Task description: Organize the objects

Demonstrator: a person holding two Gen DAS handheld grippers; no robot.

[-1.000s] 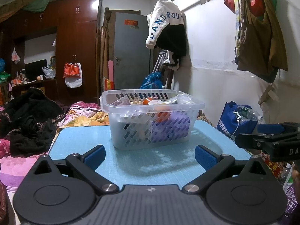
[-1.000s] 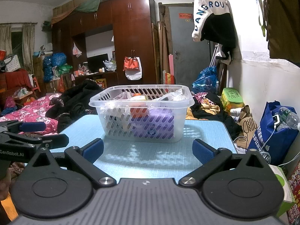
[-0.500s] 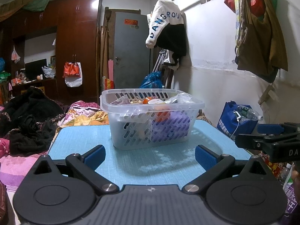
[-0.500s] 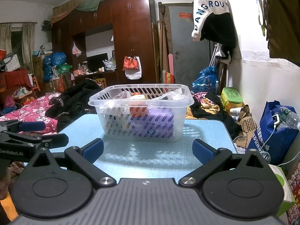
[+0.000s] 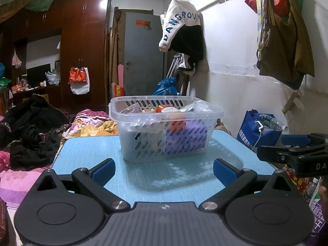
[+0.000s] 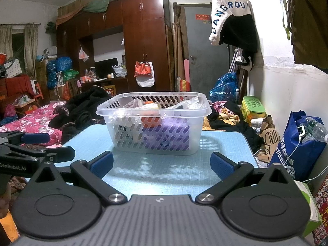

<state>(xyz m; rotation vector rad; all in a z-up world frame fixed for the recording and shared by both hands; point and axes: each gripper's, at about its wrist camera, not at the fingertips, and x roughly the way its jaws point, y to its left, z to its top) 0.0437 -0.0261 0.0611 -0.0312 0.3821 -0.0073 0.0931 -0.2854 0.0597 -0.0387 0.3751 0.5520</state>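
Observation:
A clear slotted plastic basket (image 5: 131, 143) stands on the light blue table (image 5: 164, 180), also in the right wrist view (image 6: 114, 135). It holds several items: an orange one (image 5: 178, 124), a purple one (image 5: 190, 139) and clear wrappers (image 5: 196, 106). My left gripper (image 5: 164, 170) is open and empty, low over the table in front of the basket. My right gripper (image 6: 162, 164) is open and empty, also in front of the basket. Each gripper shows at the edge of the other's view: the right gripper (image 5: 295, 149) and the left gripper (image 6: 30, 143).
A bed with pink covers and dark clothes (image 5: 30, 135) lies left of the table. A blue bag with bottles (image 6: 299, 143) stands on the floor at the right by the white wall. A green tissue box (image 6: 307, 205) sits at the near right.

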